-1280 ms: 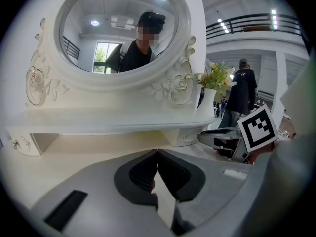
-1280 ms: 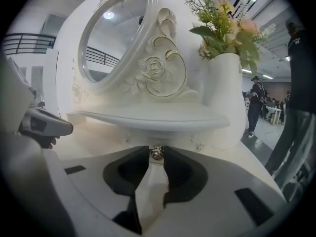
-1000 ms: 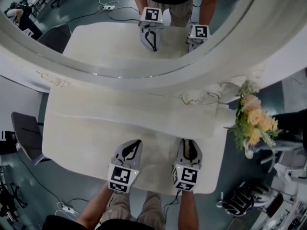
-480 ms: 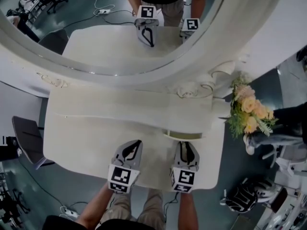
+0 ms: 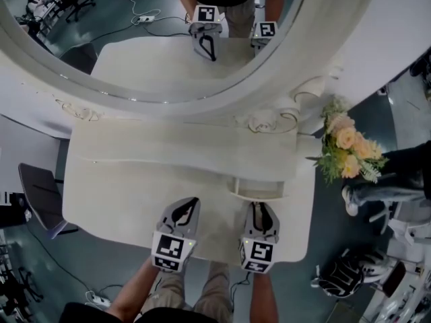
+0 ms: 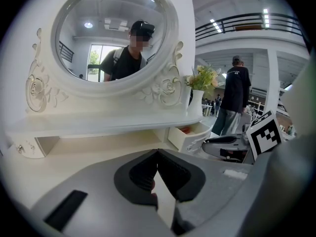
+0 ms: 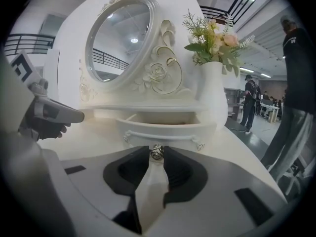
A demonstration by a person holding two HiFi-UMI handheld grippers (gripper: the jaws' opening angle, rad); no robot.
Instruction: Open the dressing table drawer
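The white dressing table (image 5: 121, 187) has a small drawer (image 5: 259, 188) under its right shelf, standing partly pulled out. In the right gripper view my right gripper (image 7: 157, 150) is shut on the drawer's small metal knob (image 7: 157, 152), in front of the curved drawer front (image 7: 165, 128). The head view shows the right gripper (image 5: 261, 212) just before the drawer. My left gripper (image 5: 186, 206) hovers over the tabletop to its left, jaws shut with nothing in them (image 6: 157, 152). The left gripper view shows the drawer (image 6: 190, 137) from the side, something reddish inside it.
An oval mirror (image 5: 168, 32) rises behind the table and reflects both grippers. A white vase of flowers (image 5: 347, 150) stands at the table's right end. A chair (image 5: 40, 194) is at the left, a bag (image 5: 343, 278) on the floor at right. A person (image 6: 237, 98) stands beyond.
The drawer has slid out from under the shelf towards me, with the right gripper drawing back on its knob. The left gripper has stayed about where it was.
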